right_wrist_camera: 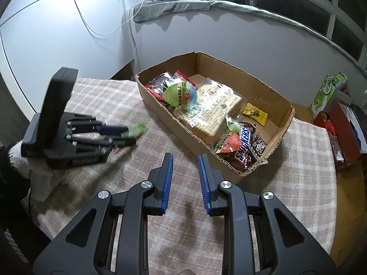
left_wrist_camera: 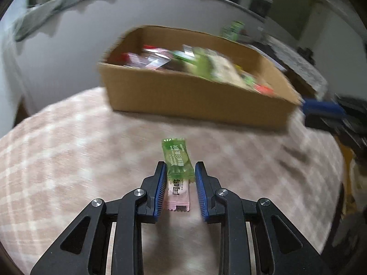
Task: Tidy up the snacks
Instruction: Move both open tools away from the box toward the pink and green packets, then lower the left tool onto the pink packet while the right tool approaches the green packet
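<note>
**Left gripper at two candies, right gripper idle near the box**

The left wrist view shows the left gripper (left_wrist_camera: 180,171) with its jaws partly open, a green candy packet (left_wrist_camera: 176,158) and a pink candy packet (left_wrist_camera: 178,194) lying between the blue pads; the left pad touches both wrappers, while the right pad stands just clear, so a firm hold cannot be confirmed. The packets overlap end to end. The background here is motion-blurred, leaving the cardboard box (left_wrist_camera: 192,96) and its contents smeared.

The right wrist view is sharper. It shows the box on the checked tabletop (right_wrist_camera: 298,160) holding a Snickers bar (right_wrist_camera: 244,145), a yellow sachet (right_wrist_camera: 255,114), a large cracker pack (right_wrist_camera: 213,112) and other wrappers. From here only the green packet shows at the left gripper's tip, above the cloth; the pink one is hidden. The right gripper (right_wrist_camera: 185,167) hangs with jaws apart, holding nothing, near the box's nearest corner.
</note>
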Demonstrator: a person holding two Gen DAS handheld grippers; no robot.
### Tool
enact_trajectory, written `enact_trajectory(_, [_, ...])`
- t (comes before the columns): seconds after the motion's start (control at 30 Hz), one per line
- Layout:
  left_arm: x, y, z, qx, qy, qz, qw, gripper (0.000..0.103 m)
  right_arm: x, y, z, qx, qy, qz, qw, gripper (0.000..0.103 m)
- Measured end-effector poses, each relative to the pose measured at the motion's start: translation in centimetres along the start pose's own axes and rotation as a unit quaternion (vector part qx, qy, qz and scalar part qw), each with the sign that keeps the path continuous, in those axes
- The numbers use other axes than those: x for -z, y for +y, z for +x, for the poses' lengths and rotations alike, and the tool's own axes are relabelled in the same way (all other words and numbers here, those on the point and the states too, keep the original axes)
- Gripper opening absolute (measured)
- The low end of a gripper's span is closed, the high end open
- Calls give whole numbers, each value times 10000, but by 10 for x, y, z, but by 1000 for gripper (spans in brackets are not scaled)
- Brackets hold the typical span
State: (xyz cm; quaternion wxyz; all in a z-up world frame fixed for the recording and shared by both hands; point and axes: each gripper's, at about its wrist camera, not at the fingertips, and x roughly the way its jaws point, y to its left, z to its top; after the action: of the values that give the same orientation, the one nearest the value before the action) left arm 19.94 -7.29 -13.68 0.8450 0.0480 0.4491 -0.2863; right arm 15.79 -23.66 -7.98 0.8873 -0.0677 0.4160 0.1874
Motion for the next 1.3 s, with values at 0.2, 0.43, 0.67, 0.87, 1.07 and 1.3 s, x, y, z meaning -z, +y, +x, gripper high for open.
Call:
enact_trajectory(0.2, [5,-10,-12,296,-50,-174,9994,24,6,-13,-2,35,19,103,9999,23])
enact_trajectory(0.43, [20,8,-43,-6,-376,-436,9983,25,13,-15,4,-188,164,259,9994,24])
enact_trajectory(0.67, [29,-21,-17,-60,-34,26,10000,59,11,0,26,-538,444,507,9963,39])
enact_trajectory(0.87, [29,-18,-13,-366,-98,94,9992,38,3,12,35,-625,490,598,9950,45])
enact_trajectory(1.07, [32,-1,-18,-475,-142,-121,9987,23,-7,27,50,-681,634,566,9941,45])
enact_trajectory(1.3, [40,6,-27,-710,-134,-62,9974,23,-13,36,74,-819,881,663,9905,45])
